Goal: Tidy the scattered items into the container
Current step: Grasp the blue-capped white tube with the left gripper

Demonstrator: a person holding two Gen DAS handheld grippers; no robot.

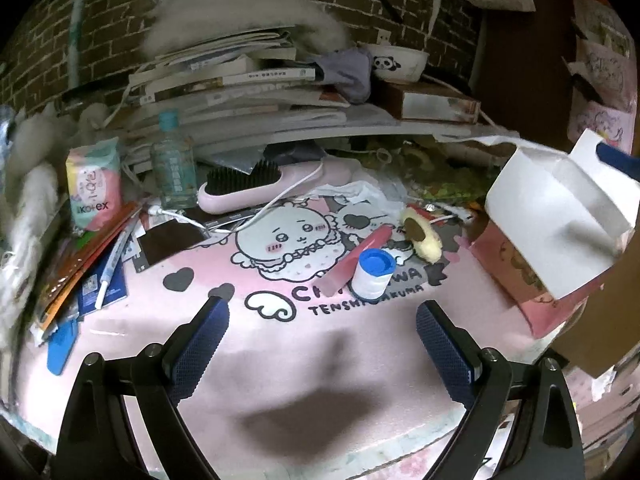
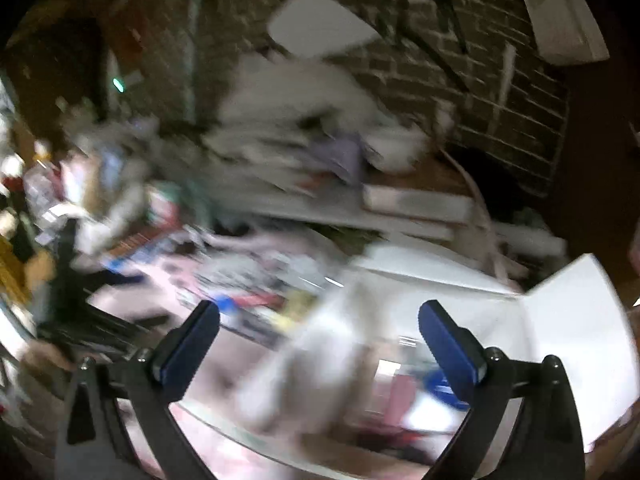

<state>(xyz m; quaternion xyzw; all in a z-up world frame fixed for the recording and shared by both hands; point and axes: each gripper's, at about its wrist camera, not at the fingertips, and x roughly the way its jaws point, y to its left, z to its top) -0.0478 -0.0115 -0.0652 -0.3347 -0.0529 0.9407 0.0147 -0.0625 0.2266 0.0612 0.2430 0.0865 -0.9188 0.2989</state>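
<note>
A: Report left unit status.

B: My left gripper (image 1: 322,320) hovers above the pink mat (image 1: 280,360) on the worktop. Its fingers (image 1: 200,340) are spread wide with nothing between them.

A: Locate the scattered items.

B: Ahead of the left gripper, a white roll with a blue cap (image 1: 373,273) stands upright on the mat, touching a pink stick (image 1: 354,258) that lies slanted just beside it. A yellow sponge-like item (image 1: 422,238) lies near, further back. A pink hairbrush (image 1: 260,188) lies behind the printed cartoon, with a clear bottle (image 1: 173,162) upright to its left and a tissue pack (image 1: 94,184) left of that.

A: Locate the container.

B: The white-and-pink box (image 1: 560,216) sits at the mat's right edge, flaps open.

A: Report right unit status.

B: My right gripper (image 2: 319,322) has its fingers (image 2: 448,348) apart and empty. The view is heavily blurred; the box's white flap (image 2: 576,320) shows just beyond the right finger. Contents cannot be identified.
</note>
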